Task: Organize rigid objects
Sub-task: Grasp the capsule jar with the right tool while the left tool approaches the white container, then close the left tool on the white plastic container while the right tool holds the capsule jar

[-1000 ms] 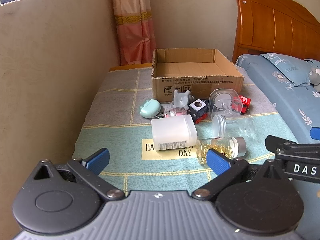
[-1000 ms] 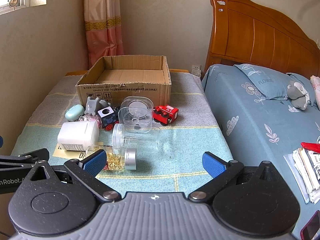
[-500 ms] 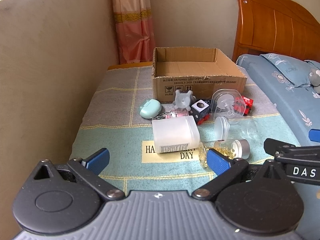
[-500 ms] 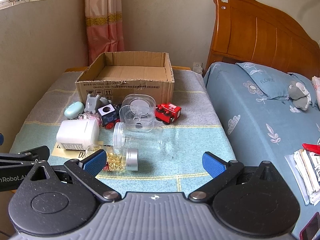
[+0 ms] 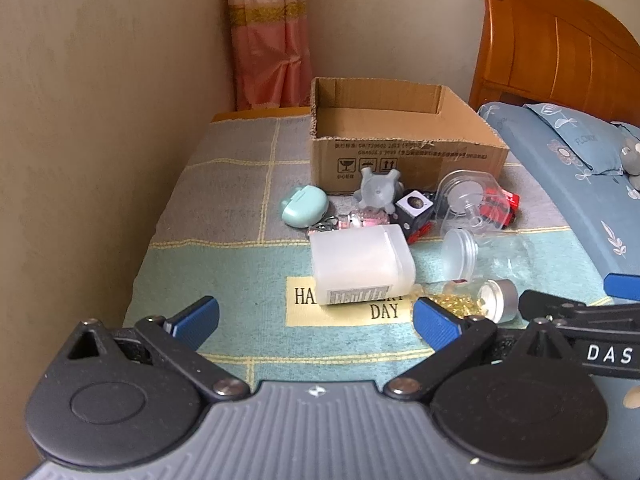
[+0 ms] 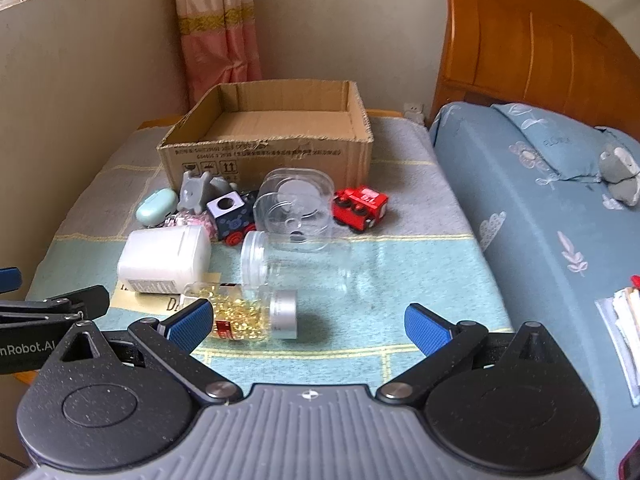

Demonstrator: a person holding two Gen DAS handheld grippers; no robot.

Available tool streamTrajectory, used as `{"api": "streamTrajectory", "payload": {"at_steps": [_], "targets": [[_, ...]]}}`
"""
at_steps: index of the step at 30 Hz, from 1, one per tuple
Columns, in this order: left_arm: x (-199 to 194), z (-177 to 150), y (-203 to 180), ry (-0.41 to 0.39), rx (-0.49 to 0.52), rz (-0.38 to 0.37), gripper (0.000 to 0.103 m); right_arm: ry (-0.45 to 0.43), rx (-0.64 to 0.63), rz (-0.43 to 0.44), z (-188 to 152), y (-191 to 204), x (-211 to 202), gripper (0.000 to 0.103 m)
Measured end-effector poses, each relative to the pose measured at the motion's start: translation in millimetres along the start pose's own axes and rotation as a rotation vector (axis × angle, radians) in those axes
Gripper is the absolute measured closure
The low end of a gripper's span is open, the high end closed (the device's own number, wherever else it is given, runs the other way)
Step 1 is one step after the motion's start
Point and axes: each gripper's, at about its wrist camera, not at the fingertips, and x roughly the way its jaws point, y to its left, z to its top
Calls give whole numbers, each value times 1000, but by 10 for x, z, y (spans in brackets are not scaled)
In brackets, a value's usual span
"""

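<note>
Both grippers, left (image 5: 314,318) and right (image 6: 308,324), spread wide, empty, ribbed blue pads. Just ahead: clear vial (image 6: 244,314) of gold capsules, frosted white tub (image 5: 360,264), clear jar (image 6: 296,262), all lying down. Farther: toys (image 6: 360,208), empty corrugated box (image 6: 272,156).

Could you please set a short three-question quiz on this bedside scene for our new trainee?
1. True or false: the cardboard box already holds toys.
2. Which item lies nearest the right gripper? A. red toy truck B. capsule bottle C. mint case
3. How does the white plastic jar lie, upright or on its side?

Key: 1. False, its visible floor is bare. 2. B. 3. On its side, over a printed label on the cloth.
</note>
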Motion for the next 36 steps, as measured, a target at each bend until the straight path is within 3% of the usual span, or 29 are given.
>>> {"api": "streamTrajectory", "payload": {"at_steps": [10,20,27,32,36], "targets": [[128,32,262,-23,-40,13,1,38,-5,105,14,138,264,0],[220,43,515,-34,-100,-1,1,88,-43,80,39,368,600,0],[334,123,533,-32,-114,-75,1,125,-70,35,26,505,793,0],[485,191,415,-4,-99,-138,1,145,-31,21,-3,353,850,0],[625,254,253,10,-56,-182,1,150,-31,-43,-57,179,875,0]]}}
